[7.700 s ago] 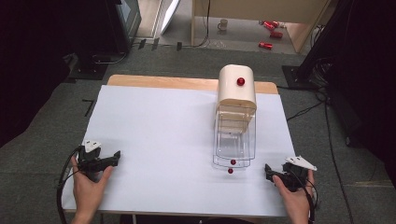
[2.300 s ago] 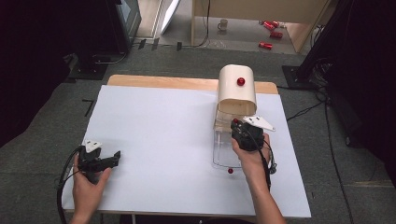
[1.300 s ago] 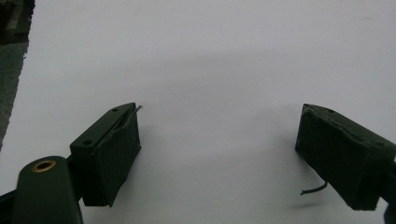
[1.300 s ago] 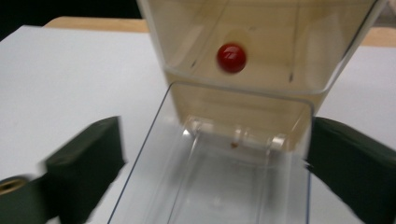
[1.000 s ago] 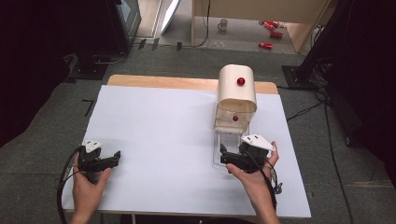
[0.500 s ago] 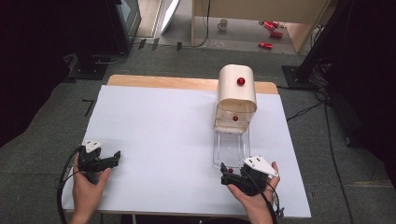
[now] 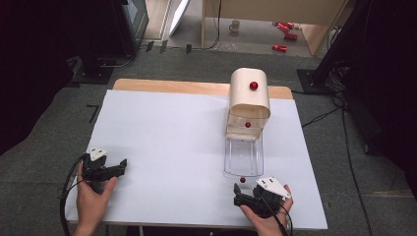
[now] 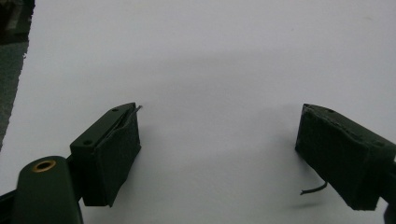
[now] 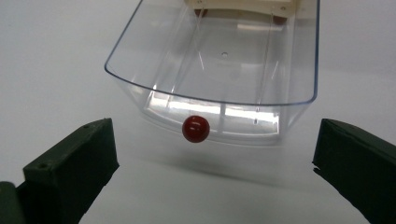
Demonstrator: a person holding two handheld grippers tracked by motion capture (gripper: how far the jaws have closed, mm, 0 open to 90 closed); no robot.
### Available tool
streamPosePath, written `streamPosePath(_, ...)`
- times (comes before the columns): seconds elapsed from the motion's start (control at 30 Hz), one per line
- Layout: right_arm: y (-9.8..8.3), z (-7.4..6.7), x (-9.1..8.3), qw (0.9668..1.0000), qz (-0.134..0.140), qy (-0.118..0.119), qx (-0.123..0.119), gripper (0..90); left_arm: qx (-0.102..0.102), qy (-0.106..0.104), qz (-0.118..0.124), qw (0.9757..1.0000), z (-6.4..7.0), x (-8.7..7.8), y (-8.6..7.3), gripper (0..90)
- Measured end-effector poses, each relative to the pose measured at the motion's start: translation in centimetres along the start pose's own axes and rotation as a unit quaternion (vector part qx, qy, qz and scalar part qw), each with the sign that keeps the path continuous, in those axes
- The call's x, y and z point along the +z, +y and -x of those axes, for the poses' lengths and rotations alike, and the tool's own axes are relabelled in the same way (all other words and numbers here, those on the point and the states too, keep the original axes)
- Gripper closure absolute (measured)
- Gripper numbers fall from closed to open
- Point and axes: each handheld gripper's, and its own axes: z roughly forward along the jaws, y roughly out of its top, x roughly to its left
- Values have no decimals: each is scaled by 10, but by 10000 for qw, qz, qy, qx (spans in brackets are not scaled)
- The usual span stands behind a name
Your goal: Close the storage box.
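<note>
Right gripper (image 7: pixel 238 200) has backed off the pulled-out clear drawer (image 9: pixel 219 70).
Its spread, empty jaws frame the red knob (image 9: pixel 195 129) ahead; left gripper (image 8: pixel 219 154) idles open.

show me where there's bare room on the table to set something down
The wide white sheet between the left gripper and the cream cabinet is bare. It is crowded at the clear drawer, pulled out toward the right gripper.
</note>
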Motion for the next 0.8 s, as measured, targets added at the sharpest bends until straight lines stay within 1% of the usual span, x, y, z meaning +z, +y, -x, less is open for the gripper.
streamPosePath(0.1,-3,1,2,10000,-60,-9,62,0,1,1,2,10000,0,0,0,138)
streamPosePath(0.2,-4,1,4,9999,-94,-13,73,0,1,1,1,10000,0,0,0,138)
streamPosePath(0.3,-7,1,7,9998,-147,-20,90,42,3,0,0,10000,0,0,0,138)
streamPosePath(0.37,-9,2,9,9998,-138,-73,125,93,1,1,0,10000,0,0,0,138)
streamPosePath(0.43,-10,3,10,9998,-111,-92,128,172,1,1,1,10000,0,0,0,138)
streamPosePath(0.47,-10,3,10,9998,-103,-67,137,220,1,1,1,10000,0,0,0,138)
streamPosePath(0.5,-12,4,11,9998,-89,-81,146,299,1,1,0,10000,0,0,0,138)
streamPosePath(0.57,-13,4,12,9999,-64,-51,146,387,2,1,0,10000,0,0,0,138)
streamPosePath(0.6,-13,4,12,9999,-64,-51,146,387,2,1,0,10000,0,0,0,138)
streamPosePath(0.63,-15,4,13,9999,-48,-42,154,463,2,0,0,10000,0,0,0,138)
streamPosePath(0.7,-15,5,13,9999,-35,-17,167,479,2,1,0,10000,0,0,0,138)
streamPosePath(0.73,-15,5,14,9998,-32,49,186,506,1,1,-1,10000,0,0,0,138)
streamPosePath(0.77,-16,4,14,9998,-31,100,155,548,2,1,-1,10000,0,0,0,138)
streamPosePath(0.8,-16,4,14,9998,-31,100,155,548,2,1,-1,10000,0,0,0,138)
